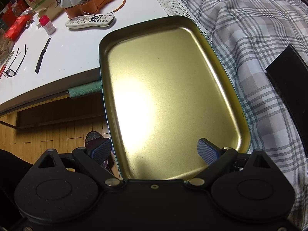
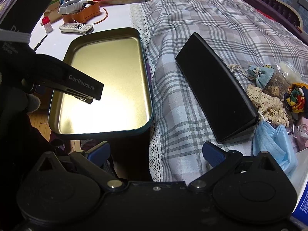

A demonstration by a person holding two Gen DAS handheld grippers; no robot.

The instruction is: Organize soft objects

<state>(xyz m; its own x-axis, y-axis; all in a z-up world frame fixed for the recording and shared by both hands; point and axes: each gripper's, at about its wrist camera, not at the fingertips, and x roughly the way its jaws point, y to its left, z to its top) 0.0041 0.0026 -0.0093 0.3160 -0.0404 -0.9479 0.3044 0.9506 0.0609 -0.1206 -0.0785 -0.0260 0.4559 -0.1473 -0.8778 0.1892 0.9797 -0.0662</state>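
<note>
Left gripper (image 1: 155,151) (spread wide), over tin (image 1: 192,22)

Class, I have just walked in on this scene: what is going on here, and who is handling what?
A person holds a gripper in each hand above an empty gold-lined tin. Both the left gripper and the right gripper are open and hold nothing. The soft things, a blue face mask, a lace cloth and a colourful scrunchie, lie beside a black box on the checked cloth. Nothing is packed yet.
</note>
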